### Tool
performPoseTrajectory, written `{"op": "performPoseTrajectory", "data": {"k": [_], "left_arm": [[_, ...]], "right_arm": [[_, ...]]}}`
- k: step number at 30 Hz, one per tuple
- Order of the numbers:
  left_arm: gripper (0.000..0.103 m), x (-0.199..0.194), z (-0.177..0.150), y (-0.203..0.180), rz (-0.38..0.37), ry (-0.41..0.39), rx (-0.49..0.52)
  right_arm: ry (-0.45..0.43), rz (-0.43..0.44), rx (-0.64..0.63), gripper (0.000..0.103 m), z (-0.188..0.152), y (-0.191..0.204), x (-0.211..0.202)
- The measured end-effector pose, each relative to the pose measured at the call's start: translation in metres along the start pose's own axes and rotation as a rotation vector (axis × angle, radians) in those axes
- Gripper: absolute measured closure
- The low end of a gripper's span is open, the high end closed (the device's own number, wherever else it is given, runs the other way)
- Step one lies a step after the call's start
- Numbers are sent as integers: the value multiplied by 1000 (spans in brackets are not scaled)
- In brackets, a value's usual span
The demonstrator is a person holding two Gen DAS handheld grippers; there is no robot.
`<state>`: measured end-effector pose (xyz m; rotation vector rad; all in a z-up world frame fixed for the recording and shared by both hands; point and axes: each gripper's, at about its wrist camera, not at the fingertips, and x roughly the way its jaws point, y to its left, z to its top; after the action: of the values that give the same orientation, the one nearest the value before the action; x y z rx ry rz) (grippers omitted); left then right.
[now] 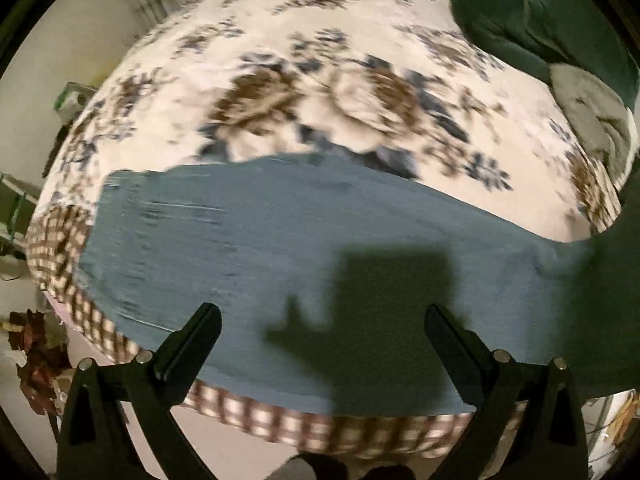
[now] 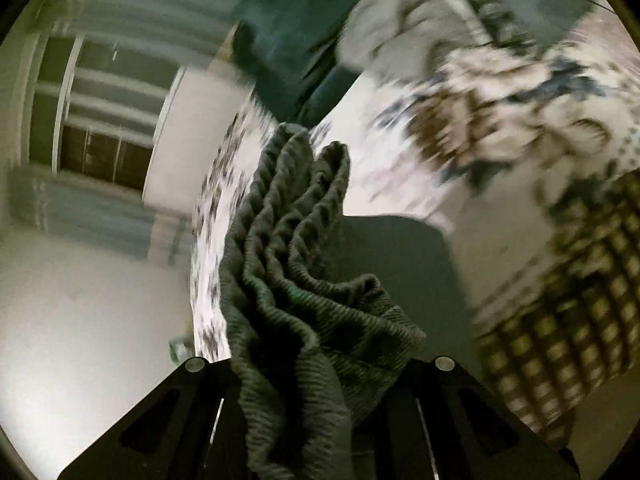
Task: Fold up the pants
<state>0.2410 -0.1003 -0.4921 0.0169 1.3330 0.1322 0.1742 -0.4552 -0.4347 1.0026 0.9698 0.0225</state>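
Blue-grey pants [image 1: 280,240] lie spread across the near edge of a bed with a floral cover [image 1: 304,80]. My left gripper [image 1: 322,320] is open and empty, its two black fingers hovering above the pants' near edge. In the right wrist view my right gripper [image 2: 320,364] is shut on a bunched, ribbed dark grey-green part of the pants [image 2: 296,272], which stands up in folds between the fingers. The fingertips are hidden by the fabric. Both views are blurred by motion.
A dark green blanket [image 1: 540,12] and a grey cloth [image 1: 592,116] lie at the bed's far right. A checked border [image 1: 280,420] hangs over the bed's near edge. A window with curtains [image 2: 100,120] and a pale wall show in the right wrist view.
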Motion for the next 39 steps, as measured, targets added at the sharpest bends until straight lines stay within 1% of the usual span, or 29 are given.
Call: {"op": "performPoseTrajectory", "data": {"k": [3,7,12,15,16,19,20,21,22,23,24,25,26,27,29,30,32,33,35,36,37,38,39], "left_arm": [[0,1,0,30,8,-10,-25],[0,6,1,78,33,-16,-70],[0,20,-6,127,68,3,-126],[0,29,-15,155,84,30,-170],[0,31,-17,161,87,37,-179],[0,37,-23,177,92,59,-203],[0,38,-24,179,88,65,-210],[0,38,-24,182,83,70,-218],[0,38,-23,183,74,72,-226],[0,38,-21,183,61,75,-234],[0,38,-19,183,50,76,-240],[0,38,-15,181,36,76,-246],[0,37,-11,178,18,76,-251],[0,37,-6,174,-6,75,-254],[0,36,3,163,-34,68,-246],[0,37,8,155,-46,68,-234],[0,46,17,133,-61,80,-188],[0,51,20,123,-63,91,-166],[0,74,25,97,-75,148,-108],[0,85,25,85,-77,175,-80],[7,94,26,77,-69,192,-57],[23,106,25,66,-42,213,-18],[29,117,23,59,-21,231,18]], "right_arm": [[77,-9,-52,94,-38,36,45],[154,-35,-123,94,-86,64,96],[249,-95,-188,94,-142,78,163],[310,-157,-216,94,-169,76,202],[329,-191,-223,94,-178,75,216],[403,-266,-236,84,-197,72,246],[445,-275,-238,76,-202,72,255],[485,-257,-248,63,-206,74,259],[520,-243,-259,57,-207,74,264],[578,-201,-254,47,-207,77,266],[618,-156,-236,44,-206,78,266],[647,-105,-212,44,-202,79,260],[653,-78,-198,41,-196,79,252],[648,-55,-189,35,-188,79,243],[588,-62,-174,30,-168,75,219],[547,-94,-164,28,-155,68,205],[496,-166,-178,27,-137,57,186],[460,-224,-192,27,-128,50,178],[423,-369,-220,27,-114,34,167],[411,-410,-215,27,-109,23,163],[405,-446,-196,27,-105,10,159],[411,-478,-180,27,-103,0,158],[418,-493,-167,27,-101,-9,155]]}}
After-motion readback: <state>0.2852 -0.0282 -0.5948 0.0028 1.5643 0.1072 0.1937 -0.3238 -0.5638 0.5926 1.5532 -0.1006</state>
